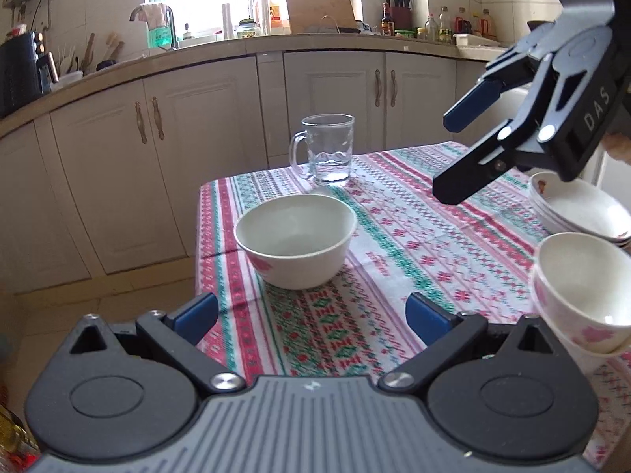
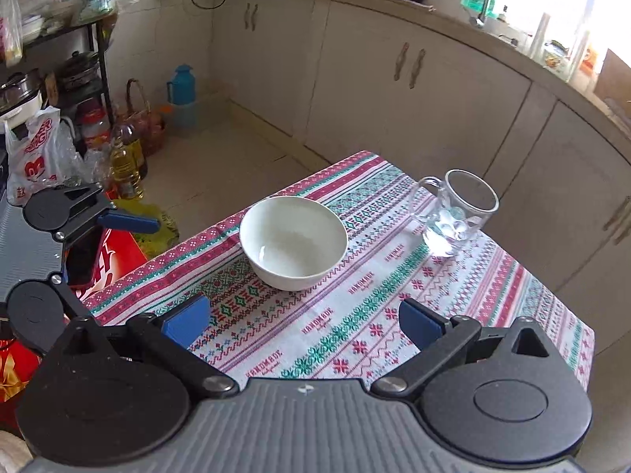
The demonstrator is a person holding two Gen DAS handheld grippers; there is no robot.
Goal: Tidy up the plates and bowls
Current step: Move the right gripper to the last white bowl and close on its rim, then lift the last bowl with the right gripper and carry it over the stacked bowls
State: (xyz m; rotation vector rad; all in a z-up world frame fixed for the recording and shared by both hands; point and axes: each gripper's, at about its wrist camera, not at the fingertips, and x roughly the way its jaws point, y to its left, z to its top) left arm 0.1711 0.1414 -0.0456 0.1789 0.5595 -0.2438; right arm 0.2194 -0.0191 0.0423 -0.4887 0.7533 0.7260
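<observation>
Grippers first: left gripper (image 1: 311,317) hangs over the near table edge with jaws spread wide and empty, and right gripper (image 2: 303,323) likewise gapes empty above the patterned tablecloth (image 2: 394,315). White bowl (image 1: 295,238) sits upright on the cloth straight ahead of both, apart from the fingers, with a glass mug (image 1: 327,149) beyond it near the far edge. Off to the right in the left wrist view, stacked small bowls (image 1: 583,287) stand near a pile of shallow plates (image 1: 575,209).
</observation>
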